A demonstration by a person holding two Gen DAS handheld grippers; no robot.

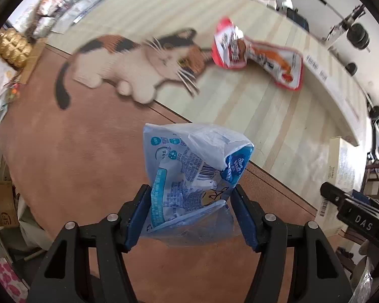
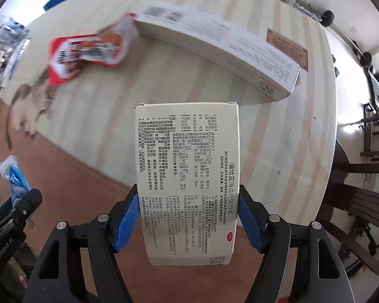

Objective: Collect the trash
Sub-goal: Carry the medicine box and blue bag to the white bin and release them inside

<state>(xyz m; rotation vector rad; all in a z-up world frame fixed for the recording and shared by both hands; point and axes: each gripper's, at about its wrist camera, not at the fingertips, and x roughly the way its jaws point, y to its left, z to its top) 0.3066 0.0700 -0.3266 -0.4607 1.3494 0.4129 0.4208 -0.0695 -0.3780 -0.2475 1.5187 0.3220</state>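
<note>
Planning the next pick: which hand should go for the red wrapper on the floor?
Neither is free: left tongs clamp the blue bag, right tongs clamp a small box. The red wrapper lies ahead of both, so probably whichever unloads first.

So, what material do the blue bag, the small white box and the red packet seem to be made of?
Blue bag: thin glossy plastic film; it is crumpled, with shiny creases. Small white box: matte printed cardboard, judging by its flat faces, sharp folded edges and end flaps. Red packet: probably glossy plastic or foil laminate; it is wrinkled but blurred.
</note>
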